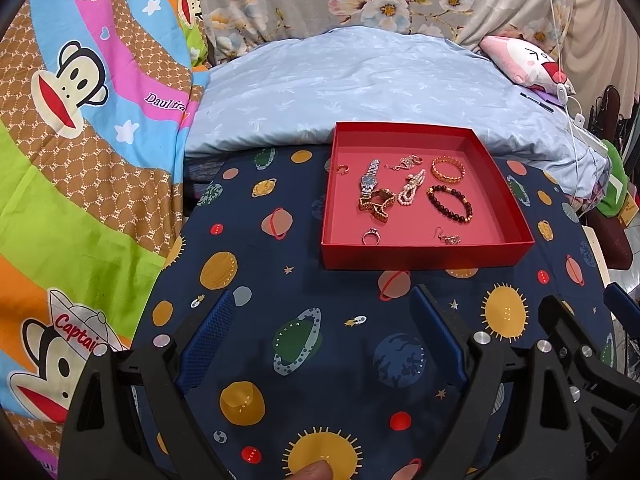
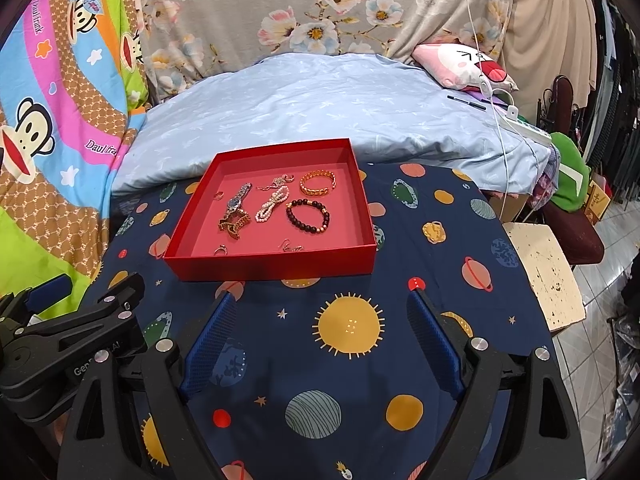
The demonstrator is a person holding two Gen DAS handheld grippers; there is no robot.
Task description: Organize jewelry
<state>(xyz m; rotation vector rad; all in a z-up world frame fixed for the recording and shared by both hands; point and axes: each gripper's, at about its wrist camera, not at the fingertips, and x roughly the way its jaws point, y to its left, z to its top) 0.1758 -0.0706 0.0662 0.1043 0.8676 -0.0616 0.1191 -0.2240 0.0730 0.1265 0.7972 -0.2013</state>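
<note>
Nearest me, my left tool and my right tool both hung over the navy planet-print cloth on the counter, side by side, tilted down and forward. Each had its blue-padded jaws spread wide with nothing between them.

Just beyond the tips sat the shallow red cardboard tray, and all the jewelry lay inside it, loose on the pink floor. Toward the near wall were a small silver ring and a hooked earring: I judged these light, slippery and easy to flick away, best pinched squarely across.

Mid-tray, a silver watch with a blue dial lay touching a gold link bracelet; both looked heavier and floppy, so I would have taken them at the case or a thick link. The pink-white pearl strand and dark beaded bracelet seemed limp; the gold bangle looked stiff, graspable across its rim.
</note>
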